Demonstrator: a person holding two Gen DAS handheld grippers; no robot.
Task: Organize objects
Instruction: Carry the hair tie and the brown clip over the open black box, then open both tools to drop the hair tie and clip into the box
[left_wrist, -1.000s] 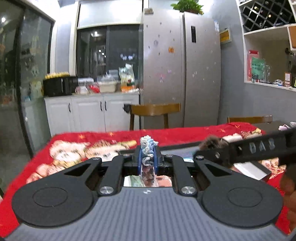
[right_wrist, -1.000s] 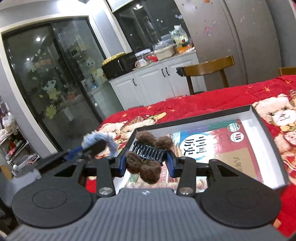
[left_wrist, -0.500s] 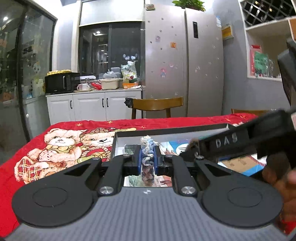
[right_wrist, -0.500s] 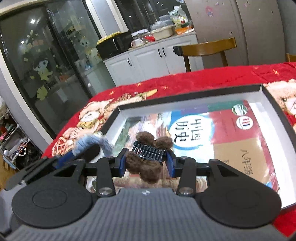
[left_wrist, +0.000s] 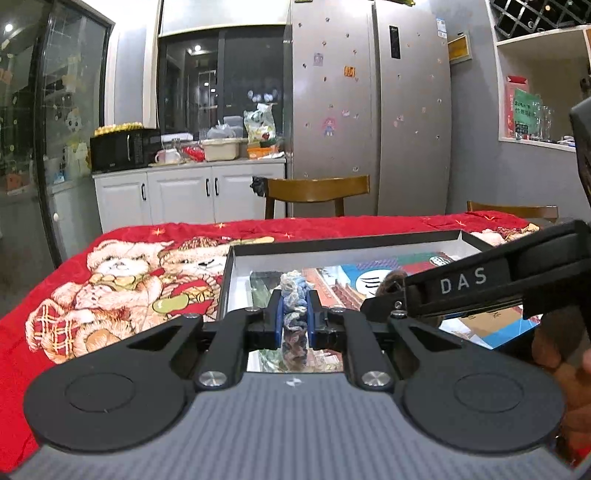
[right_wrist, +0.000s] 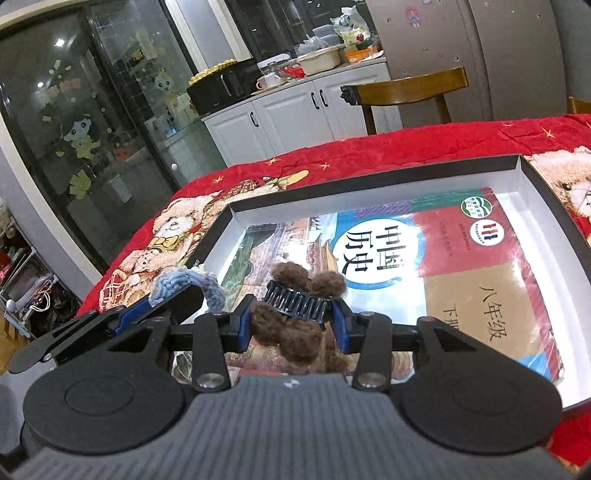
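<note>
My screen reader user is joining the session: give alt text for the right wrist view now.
The right gripper is shut on a brown fuzzy hair claw above a shallow box holding a textbook. At left, the left gripper clamps a blue knitted scrunchie; the box sits on a red teddy-bear cloth.

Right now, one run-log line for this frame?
left gripper: shut on blue scrunchie | right gripper: shut on brown hair claw | both over open box | textbook inside | nothing released
</note>
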